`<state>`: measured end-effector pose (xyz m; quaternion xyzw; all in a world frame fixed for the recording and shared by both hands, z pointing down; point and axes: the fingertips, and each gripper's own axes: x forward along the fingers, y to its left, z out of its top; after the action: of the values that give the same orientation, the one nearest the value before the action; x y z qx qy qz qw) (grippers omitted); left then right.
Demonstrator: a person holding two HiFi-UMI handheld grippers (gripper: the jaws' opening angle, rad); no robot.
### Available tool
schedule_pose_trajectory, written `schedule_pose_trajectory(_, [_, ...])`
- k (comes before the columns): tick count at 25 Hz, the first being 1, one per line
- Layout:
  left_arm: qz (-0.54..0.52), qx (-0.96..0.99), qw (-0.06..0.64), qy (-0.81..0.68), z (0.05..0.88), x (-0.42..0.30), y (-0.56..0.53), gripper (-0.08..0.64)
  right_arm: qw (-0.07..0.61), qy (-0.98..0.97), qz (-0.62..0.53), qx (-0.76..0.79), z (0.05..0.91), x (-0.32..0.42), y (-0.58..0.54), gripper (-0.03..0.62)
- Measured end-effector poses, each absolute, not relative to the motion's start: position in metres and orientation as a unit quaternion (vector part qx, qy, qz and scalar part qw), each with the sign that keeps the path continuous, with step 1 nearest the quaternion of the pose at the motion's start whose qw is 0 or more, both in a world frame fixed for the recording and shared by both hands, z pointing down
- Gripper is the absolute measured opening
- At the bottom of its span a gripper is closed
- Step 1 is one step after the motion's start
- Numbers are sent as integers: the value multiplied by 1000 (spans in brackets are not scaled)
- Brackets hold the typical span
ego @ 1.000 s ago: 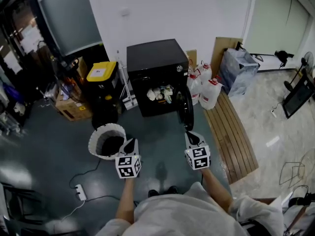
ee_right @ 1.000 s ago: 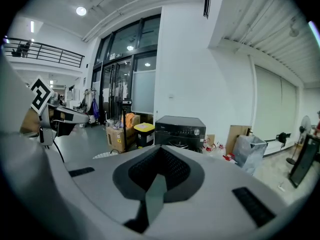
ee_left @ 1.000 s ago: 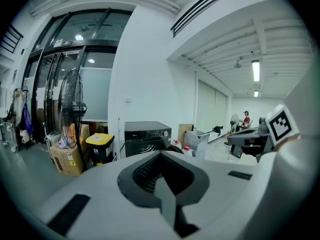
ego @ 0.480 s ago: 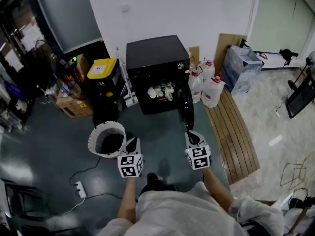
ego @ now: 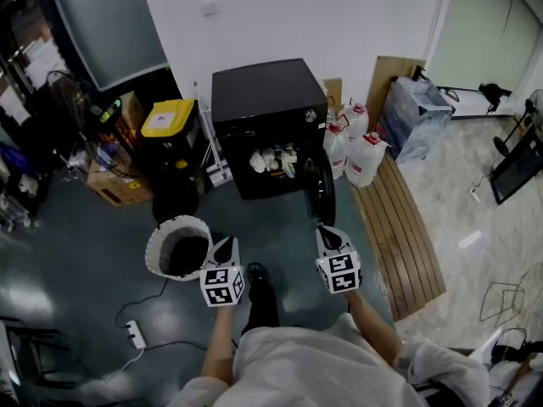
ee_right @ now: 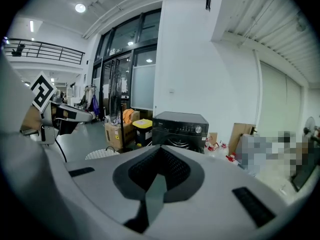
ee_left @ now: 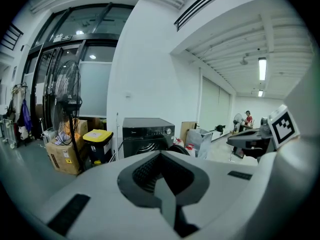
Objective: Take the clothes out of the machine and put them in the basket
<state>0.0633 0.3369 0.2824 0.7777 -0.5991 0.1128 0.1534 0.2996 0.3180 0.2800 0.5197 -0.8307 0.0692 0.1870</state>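
In the head view the white basket (ego: 178,248) stands lower left of centre, mouth up, just beside the left gripper (ego: 226,244), whose jaws are clenched on nothing. At upper centre the black machine (ego: 259,108) faces the bottom of the frame. Pale clothes (ego: 273,159) lie in its opening, bunched crosswise, left to right. Its door (ego: 320,192) hangs open to the right. The right gripper (ego: 327,234) is likewise clenched, empty. Only the head view shows the clothes; both gripper views catch just the machine's front.
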Motion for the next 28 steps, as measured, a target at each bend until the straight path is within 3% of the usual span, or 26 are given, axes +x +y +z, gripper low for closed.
schedule_pose_trajectory(28, [127,817,166,-538,290,-61,-25,17,211,-810,76,542,280,158,-16,21])
